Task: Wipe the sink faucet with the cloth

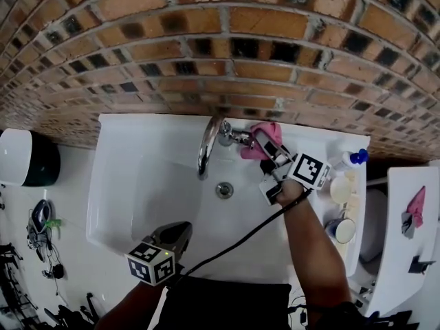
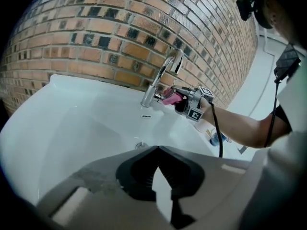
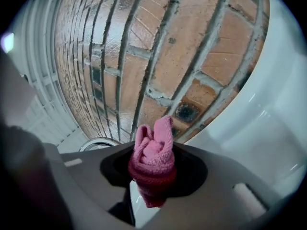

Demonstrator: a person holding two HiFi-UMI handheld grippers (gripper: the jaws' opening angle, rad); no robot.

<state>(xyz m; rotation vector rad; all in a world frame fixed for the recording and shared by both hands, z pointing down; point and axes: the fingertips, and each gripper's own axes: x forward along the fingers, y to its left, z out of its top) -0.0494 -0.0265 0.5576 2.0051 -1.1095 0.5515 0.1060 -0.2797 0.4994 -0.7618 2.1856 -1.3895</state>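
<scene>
Over white sink (image 1: 137,177), right tongs (image 3: 152,175) clamp bunched pink cloth (image 3: 153,150); left tongs (image 2: 157,148) closed

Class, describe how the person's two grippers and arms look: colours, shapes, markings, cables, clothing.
Both the left gripper and right gripper have grey bodies with dark-lined jaws. Each carries a white cube printed with black square markers. A black cable trails from the right one. The forearms are bare; the person wears dark clothing.

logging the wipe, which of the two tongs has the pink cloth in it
The right tongs, shut on the pink cloth by the faucet; the left tongs are shut on nothing, over the sink.
</scene>
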